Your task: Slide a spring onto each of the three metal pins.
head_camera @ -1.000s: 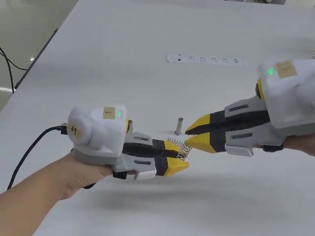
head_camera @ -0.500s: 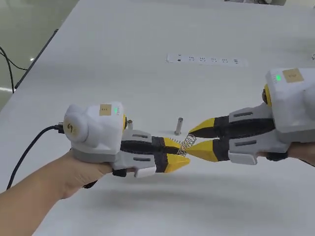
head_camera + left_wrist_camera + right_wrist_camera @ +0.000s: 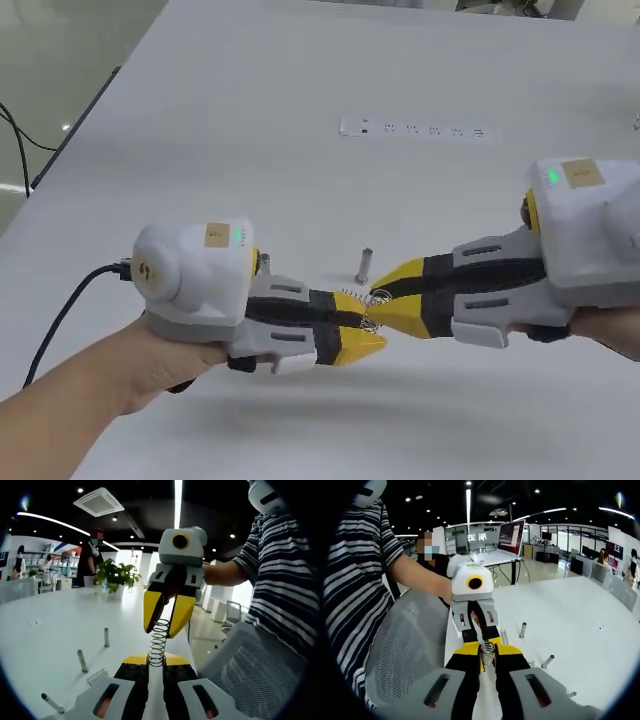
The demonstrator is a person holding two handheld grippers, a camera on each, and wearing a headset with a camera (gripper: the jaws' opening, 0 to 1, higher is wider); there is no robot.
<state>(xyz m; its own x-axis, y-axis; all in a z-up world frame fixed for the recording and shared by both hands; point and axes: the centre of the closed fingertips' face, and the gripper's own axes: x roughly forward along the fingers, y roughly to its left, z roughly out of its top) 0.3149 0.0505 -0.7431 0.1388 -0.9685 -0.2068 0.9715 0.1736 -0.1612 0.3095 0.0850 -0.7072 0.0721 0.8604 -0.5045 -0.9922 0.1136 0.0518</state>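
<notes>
Left gripper [image 3: 368,322]: jaws clamped on one end of spring [image 3: 376,305]. Spring spans to right gripper [image 3: 385,300], jaws straddling its other end; cannot tell if gripping. Upright metal pin [image 3: 364,266] just beyond, on white table [image 3: 250,120].

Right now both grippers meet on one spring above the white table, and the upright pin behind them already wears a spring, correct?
Not quite. The upright pin is bare metal with no spring on it, as the head view shows. The rest holds: the left gripper and right gripper meet on one spring above the white table.
</notes>
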